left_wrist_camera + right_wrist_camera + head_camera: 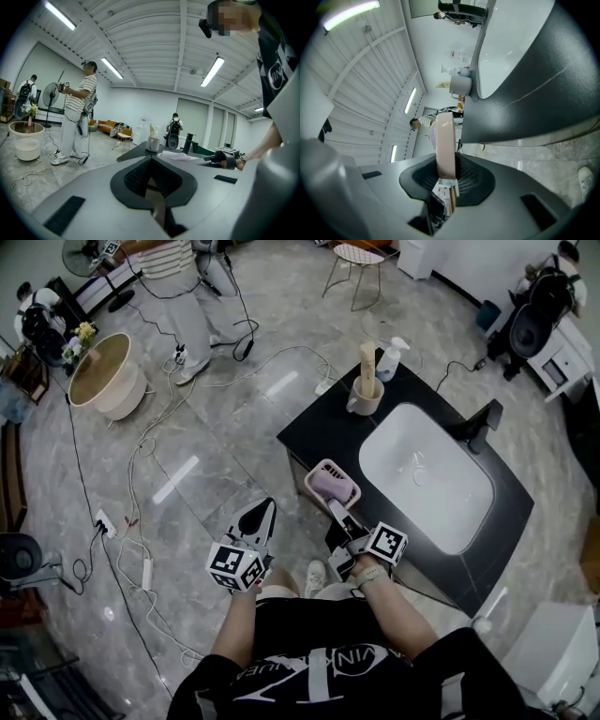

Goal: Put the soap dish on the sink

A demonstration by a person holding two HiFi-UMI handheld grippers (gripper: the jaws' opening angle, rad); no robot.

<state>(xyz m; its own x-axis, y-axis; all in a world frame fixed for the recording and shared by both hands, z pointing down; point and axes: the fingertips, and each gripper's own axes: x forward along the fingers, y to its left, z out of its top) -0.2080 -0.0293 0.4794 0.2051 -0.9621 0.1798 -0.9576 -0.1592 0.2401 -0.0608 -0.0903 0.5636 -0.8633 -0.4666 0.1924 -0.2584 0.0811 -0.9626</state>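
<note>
A pale pink soap dish [333, 486] with a purple bar in it hangs over the near left corner of the black counter [314, 432]. My right gripper [336, 508] is shut on its near rim. In the right gripper view the dish's rim [444, 143] stands edge-on between the pads, and the white sink basin [511, 42] lies beyond it in a rolled picture. The basin [427, 474] fills the middle of the counter. My left gripper [258, 519] hovers over the floor left of the counter. Its jaws [151, 180] are shut on nothing.
A cup with a brush [366, 395] and a pump bottle [389, 360] stand at the counter's far corner. A black faucet [483, 423] rises behind the basin. Cables [159, 427] trail over the floor; a round table [103, 371], a stool [358, 268] and a person [173, 287] are farther off.
</note>
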